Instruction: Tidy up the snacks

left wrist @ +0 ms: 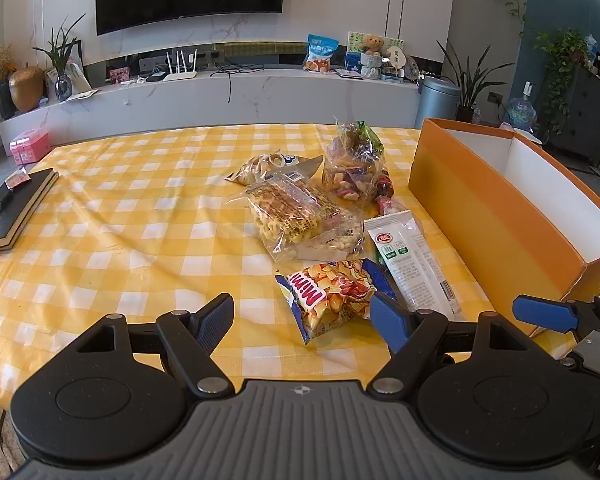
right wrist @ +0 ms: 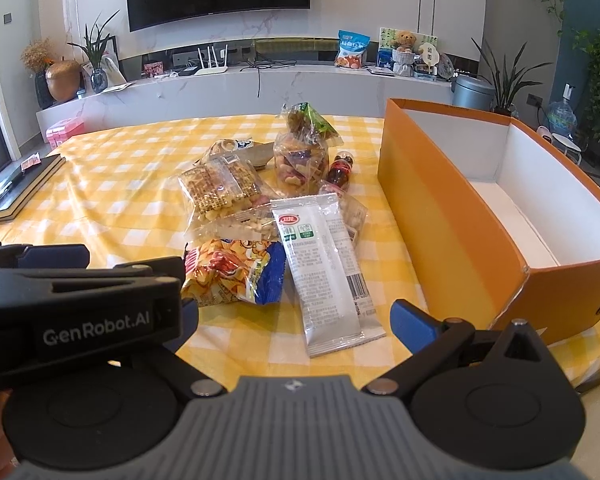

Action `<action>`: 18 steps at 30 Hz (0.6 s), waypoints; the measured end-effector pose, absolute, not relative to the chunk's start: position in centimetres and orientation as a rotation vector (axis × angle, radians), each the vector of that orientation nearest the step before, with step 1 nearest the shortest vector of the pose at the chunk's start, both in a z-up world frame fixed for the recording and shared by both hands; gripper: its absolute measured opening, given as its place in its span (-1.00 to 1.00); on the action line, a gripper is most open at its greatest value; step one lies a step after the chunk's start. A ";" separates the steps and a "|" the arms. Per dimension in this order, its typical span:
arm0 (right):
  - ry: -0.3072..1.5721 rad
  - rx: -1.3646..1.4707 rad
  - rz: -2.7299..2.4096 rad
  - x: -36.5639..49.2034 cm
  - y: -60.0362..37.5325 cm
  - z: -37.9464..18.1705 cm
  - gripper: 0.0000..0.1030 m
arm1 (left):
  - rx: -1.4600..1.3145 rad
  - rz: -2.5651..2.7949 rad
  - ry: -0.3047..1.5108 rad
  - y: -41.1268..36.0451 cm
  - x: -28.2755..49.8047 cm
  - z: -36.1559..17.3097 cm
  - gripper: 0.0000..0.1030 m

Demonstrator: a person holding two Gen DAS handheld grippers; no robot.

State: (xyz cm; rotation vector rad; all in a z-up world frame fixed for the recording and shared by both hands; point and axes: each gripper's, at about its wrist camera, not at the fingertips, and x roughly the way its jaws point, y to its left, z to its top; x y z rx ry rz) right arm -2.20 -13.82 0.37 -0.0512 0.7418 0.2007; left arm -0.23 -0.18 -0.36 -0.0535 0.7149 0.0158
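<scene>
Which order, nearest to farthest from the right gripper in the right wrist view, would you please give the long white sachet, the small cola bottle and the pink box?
From the right gripper:
1. Long white sachet, lying flat just ahead, between the fingers.
2. Small cola bottle, mid-table behind the snack pile, beside the orange cardboard box.
3. Pink box, beyond the table's far left corner.

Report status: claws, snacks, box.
Left claw open, right claw open, both empty. Snack pile on checked tablecloth, none in orange box. White sachet nearest right claw, path unobstructed.
</scene>
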 end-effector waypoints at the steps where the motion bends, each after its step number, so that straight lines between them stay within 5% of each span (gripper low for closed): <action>1: 0.743 -0.051 0.200 -2.2 -13.8 0.3 0.93 | -0.053 0.017 0.717 -0.2 -0.2 -0.4 0.77; 18: 0.740 -0.064 0.190 -2.5 -13.2 0.8 0.93 | -0.038 0.015 0.714 -0.2 -0.3 0.2 0.77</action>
